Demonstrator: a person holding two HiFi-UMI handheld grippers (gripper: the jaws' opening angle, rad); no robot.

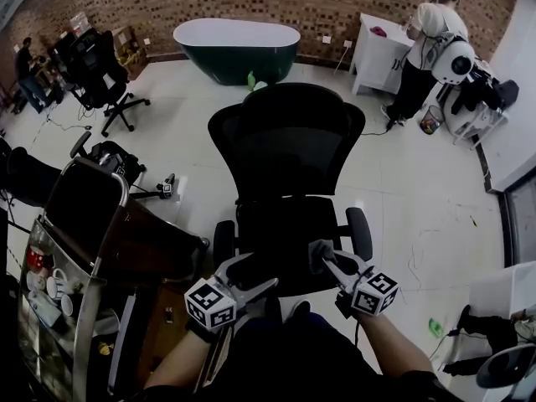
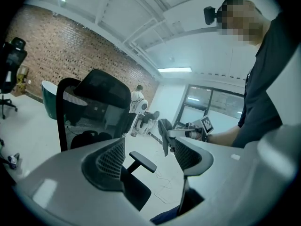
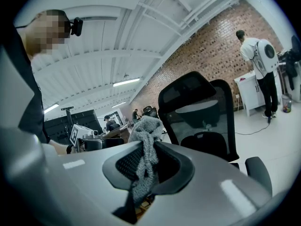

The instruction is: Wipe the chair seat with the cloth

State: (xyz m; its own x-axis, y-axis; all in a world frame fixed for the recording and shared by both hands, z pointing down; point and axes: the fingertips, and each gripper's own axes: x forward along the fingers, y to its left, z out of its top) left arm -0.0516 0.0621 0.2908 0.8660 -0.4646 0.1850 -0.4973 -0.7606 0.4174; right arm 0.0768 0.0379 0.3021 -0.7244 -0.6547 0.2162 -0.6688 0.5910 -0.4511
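The cloth [image 3: 145,149] is grey and fuzzy. The right gripper [image 3: 146,166] has its jaws squeezed tight on it, and a bunch pokes out past the tips. In the head view the cloth sits over the front right part of the chair seat [image 1: 276,229], close to the armrest [image 1: 359,233] (I cannot tell if it touches the seat yet). The left gripper [image 2: 148,157] has its jaws wide apart with nothing in them, and it waits by the seat's front edge. The wiping does not look begun.

What could go wrong? The cloth is held in a small lump, so a hard rub might pull it out. A push could also make the chair roll or spin away. The right gripper might bump the armrest too.
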